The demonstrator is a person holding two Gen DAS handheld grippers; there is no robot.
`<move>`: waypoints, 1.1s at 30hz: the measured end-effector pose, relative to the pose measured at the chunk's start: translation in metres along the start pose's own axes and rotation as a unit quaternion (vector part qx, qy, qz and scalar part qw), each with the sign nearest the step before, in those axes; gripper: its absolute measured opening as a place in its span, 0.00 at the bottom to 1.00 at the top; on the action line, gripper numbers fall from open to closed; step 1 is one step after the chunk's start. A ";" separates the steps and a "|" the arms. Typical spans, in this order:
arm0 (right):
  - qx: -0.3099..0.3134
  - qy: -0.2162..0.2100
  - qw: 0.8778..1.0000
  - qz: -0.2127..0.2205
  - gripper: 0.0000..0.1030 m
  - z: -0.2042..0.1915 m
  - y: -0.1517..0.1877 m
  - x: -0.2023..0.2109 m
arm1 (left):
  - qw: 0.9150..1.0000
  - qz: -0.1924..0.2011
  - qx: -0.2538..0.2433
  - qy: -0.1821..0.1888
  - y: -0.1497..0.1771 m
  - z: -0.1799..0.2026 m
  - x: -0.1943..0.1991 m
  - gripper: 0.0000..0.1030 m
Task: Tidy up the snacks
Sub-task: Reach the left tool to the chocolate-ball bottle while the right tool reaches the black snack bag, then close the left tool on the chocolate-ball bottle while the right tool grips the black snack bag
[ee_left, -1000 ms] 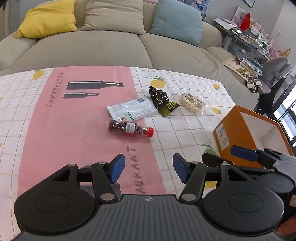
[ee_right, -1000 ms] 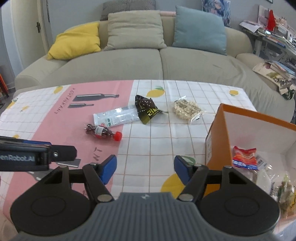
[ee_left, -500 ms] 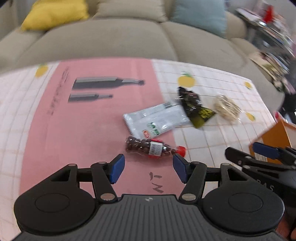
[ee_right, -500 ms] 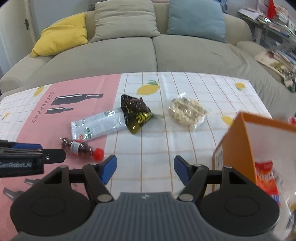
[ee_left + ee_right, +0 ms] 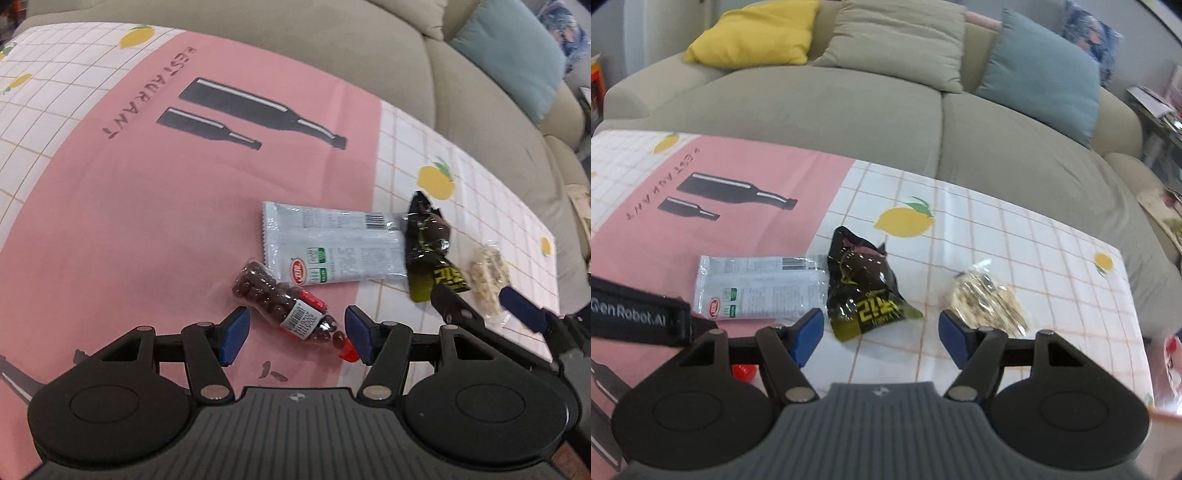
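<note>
Hovering over a pink-and-white checked tablecloth [image 5: 147, 206], the left gripper [image 5: 295, 334] stands wide open astride a small clear bottle of brown chocolate balls with a red cap [image 5: 291, 310], pads clear of it. At three o'clock, the right gripper [image 5: 881, 334] is opening, empty, a black-and-yellow foil snack packet [image 5: 864, 291] at its twelve o'clock.

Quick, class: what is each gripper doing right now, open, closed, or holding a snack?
Left gripper: open, its blue pads either side of the small candy bottle, not gripping.
Right gripper: jaws opening, nothing held, black snack packet just ahead.
</note>
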State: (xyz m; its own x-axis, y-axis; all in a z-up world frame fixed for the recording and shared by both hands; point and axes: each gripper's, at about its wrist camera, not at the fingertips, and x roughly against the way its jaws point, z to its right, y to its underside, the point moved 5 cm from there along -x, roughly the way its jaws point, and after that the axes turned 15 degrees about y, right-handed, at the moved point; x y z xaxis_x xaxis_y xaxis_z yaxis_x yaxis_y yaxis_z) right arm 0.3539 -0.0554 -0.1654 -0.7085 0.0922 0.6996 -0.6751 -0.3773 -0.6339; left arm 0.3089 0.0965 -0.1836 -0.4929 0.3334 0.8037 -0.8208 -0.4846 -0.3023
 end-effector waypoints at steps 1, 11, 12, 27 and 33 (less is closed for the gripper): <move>0.005 -0.003 1.000 -0.002 0.72 -0.002 -0.002 -0.005 | 1.000 -0.002 0.002 -0.004 0.001 0.000 -0.002 0.67; 0.022 0.010 0.999 -0.032 0.58 -0.012 -0.008 -0.048 | 1.000 -0.006 -0.014 -0.003 0.004 0.002 -0.013 0.48; 0.019 0.007 0.999 -0.034 0.55 -0.014 -0.007 -0.049 | 1.000 -0.007 -0.019 -0.003 0.005 0.003 -0.013 0.47; -0.067 -0.006 0.997 -0.043 0.05 -0.016 0.036 0.002 | 0.994 -0.030 -0.105 0.003 0.040 -0.012 0.013 0.39; -0.062 -0.022 0.997 -0.037 0.05 -0.030 0.086 0.061 | 0.985 -0.068 -0.155 0.019 0.067 -0.024 0.032 0.37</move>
State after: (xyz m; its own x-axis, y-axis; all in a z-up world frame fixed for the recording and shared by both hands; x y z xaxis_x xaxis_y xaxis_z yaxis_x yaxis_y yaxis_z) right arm 0.2467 -0.0544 -0.1871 -0.6479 0.0737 0.7581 -0.7475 -0.2532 -0.6142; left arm 0.2314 0.0941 -0.1908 -0.3771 0.4106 0.8302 -0.9262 -0.1646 -0.3393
